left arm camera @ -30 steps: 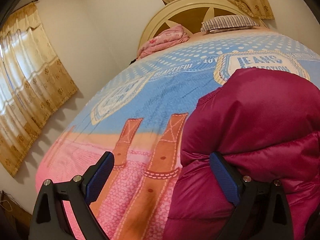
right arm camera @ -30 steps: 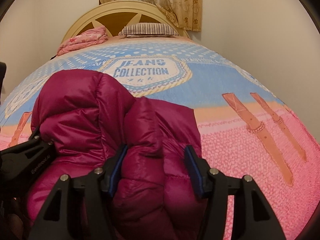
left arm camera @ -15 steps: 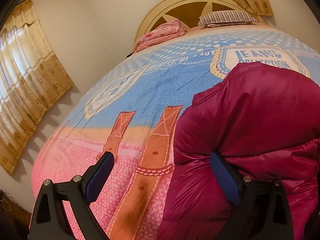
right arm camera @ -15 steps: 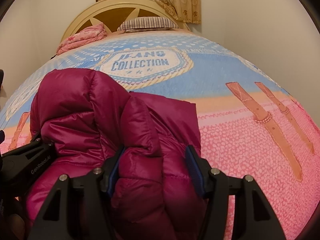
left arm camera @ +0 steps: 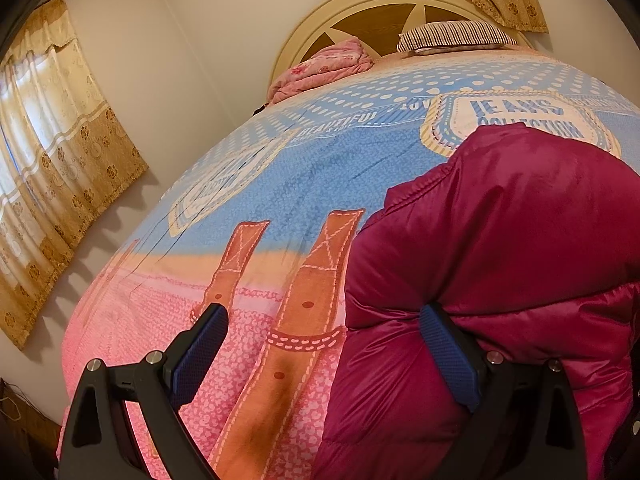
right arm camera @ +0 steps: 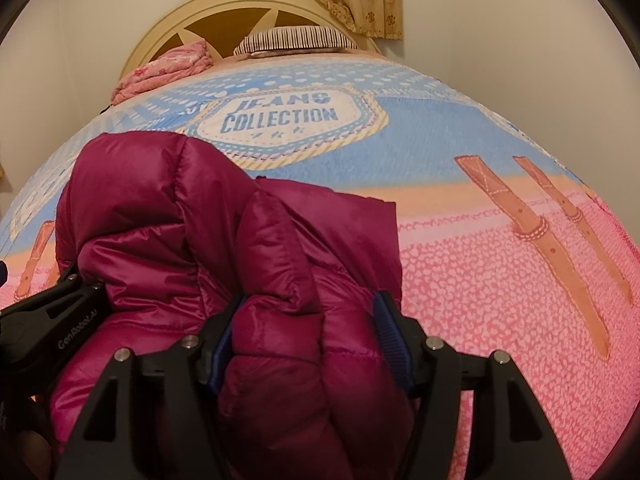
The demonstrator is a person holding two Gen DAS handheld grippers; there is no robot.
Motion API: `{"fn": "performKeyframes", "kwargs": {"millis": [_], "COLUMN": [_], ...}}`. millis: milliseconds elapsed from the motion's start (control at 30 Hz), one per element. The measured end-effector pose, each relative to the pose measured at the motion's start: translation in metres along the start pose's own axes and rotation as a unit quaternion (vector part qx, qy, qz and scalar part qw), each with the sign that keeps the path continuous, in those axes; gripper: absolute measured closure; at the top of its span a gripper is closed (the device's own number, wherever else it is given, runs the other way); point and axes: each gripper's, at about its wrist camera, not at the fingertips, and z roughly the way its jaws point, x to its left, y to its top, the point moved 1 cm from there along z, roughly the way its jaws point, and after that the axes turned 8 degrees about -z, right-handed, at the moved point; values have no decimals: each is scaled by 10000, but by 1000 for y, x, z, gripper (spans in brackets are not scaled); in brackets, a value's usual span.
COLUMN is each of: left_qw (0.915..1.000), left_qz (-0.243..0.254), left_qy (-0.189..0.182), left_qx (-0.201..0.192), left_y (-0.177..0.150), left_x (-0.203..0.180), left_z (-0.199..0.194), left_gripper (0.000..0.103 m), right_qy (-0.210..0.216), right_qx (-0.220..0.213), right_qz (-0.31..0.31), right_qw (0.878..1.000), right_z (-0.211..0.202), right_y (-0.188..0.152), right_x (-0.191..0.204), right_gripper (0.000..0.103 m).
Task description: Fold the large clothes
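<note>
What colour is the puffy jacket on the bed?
The puffy jacket is a shiny dark magenta, plain with quilted seams. The right wrist view shows it best.

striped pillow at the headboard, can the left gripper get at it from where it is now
Probably not as things stand. The left gripper is open at the foot end beside the maroon puffer jacket, and the striped pillow lies across the whole bedspread at the headboard. Nothing blocks it; it just looks too far.

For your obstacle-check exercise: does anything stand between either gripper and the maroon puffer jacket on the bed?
Nothing visible does. The right gripper has a bunched fold of the maroon puffer jacket between its fingers. The left gripper is wide open, one finger against the jacket's edge, the other over bare bedspread.
</note>
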Motion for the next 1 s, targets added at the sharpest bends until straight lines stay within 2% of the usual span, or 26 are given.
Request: {"fn": "performKeyframes", "kwargs": {"millis": [867, 1000], "left_qw": [10000, 9999], "left_qz": [9, 126], "left_qy": [6, -25], "left_qx": [20, 38], "left_y": [-2, 1], "left_x": [-1, 1], "left_z": [2, -2], "left_gripper": [6, 6], "right_qy": [12, 39], "right_qx": [134, 160], "right_qz": [-18, -10], "right_qw": [9999, 9999], "right_z": [6, 6], "right_y": [-1, 0], "right_x": [-1, -2], "right_gripper": [35, 34]}}
